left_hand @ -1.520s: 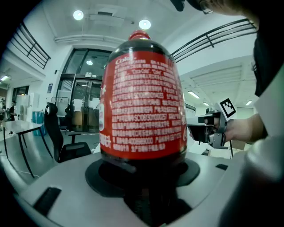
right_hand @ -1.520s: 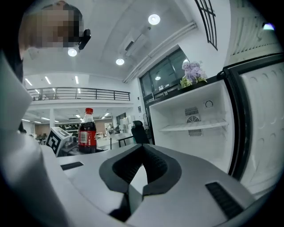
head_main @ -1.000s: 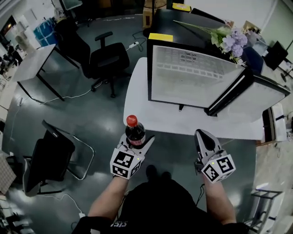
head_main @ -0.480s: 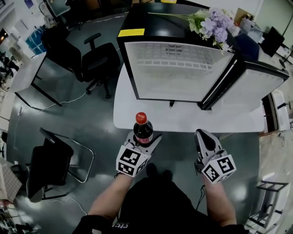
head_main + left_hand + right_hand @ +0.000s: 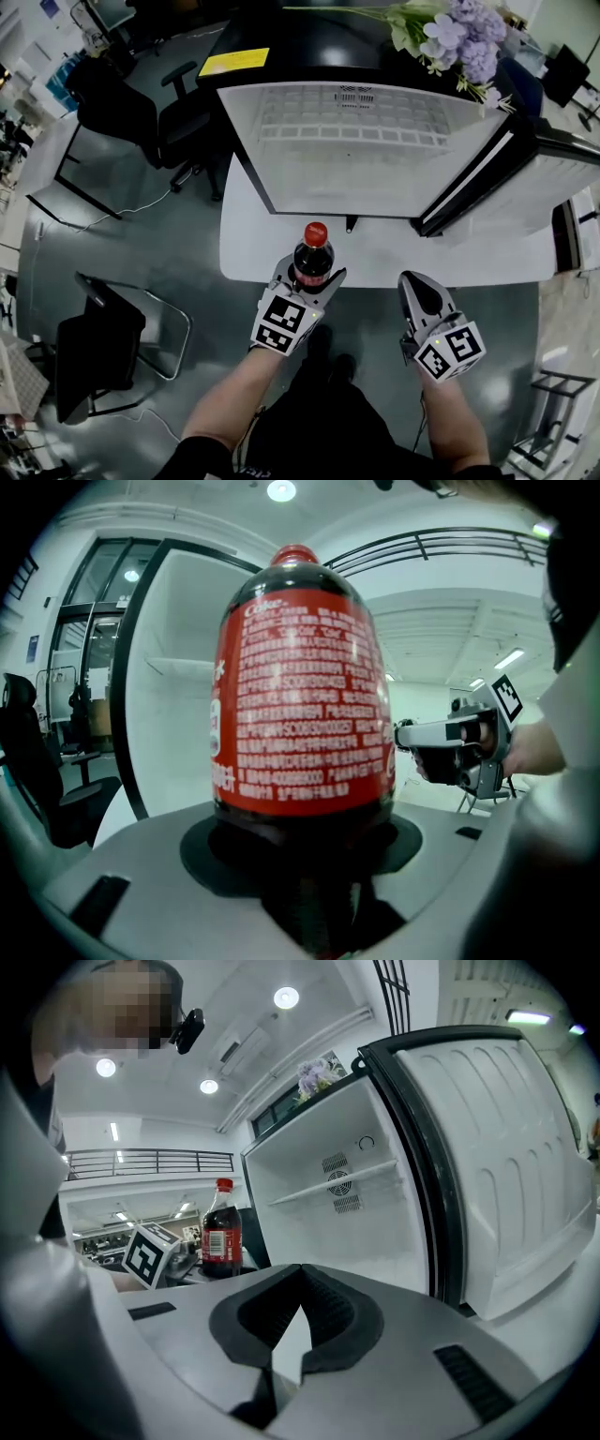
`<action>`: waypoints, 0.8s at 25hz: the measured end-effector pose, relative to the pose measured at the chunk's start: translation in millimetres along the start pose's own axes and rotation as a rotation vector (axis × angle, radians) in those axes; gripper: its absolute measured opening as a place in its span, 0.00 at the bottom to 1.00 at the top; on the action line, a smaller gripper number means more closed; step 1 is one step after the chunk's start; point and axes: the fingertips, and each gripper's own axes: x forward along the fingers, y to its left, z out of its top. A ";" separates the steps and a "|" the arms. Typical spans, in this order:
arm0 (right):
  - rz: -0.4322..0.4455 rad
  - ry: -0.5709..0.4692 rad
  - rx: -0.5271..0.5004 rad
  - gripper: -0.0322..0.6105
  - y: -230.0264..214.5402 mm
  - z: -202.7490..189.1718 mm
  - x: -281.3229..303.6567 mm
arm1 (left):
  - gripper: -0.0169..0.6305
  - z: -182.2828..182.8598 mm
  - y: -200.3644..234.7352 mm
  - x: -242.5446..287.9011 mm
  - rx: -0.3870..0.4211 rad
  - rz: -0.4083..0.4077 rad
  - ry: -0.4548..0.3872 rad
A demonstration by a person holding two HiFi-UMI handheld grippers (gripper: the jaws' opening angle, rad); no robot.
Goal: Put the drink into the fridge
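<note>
A cola bottle (image 5: 312,260) with a red cap and red label stands upright in my left gripper (image 5: 307,278), whose jaws are shut on its lower body. It hangs over the near edge of the white table (image 5: 394,258). In the left gripper view the bottle (image 5: 300,696) fills the middle. The fridge (image 5: 361,141) stands on that table, its white inside bare and its door (image 5: 525,178) swung open to the right. My right gripper (image 5: 415,279) sits to the right of the bottle, shut and holding nothing. From the right gripper view I see the bottle (image 5: 222,1232) left of the fridge (image 5: 347,1204).
Purple flowers (image 5: 455,33) and a yellow label (image 5: 232,62) lie on the fridge's black top. Black office chairs (image 5: 141,112) and a desk (image 5: 52,159) stand at the left, with another chair (image 5: 94,342) lower left. Grey floor lies below the table.
My left gripper has carried the bottle forward and to the right, up to the table's near edge. The fridge now looms larger and nearer. The right gripper has hardly moved.
</note>
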 end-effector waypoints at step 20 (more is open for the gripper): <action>-0.013 -0.019 0.005 0.07 -31.2 -30.0 46.1 | 0.43 -18.0 96.4 120.2 0.312 0.030 0.181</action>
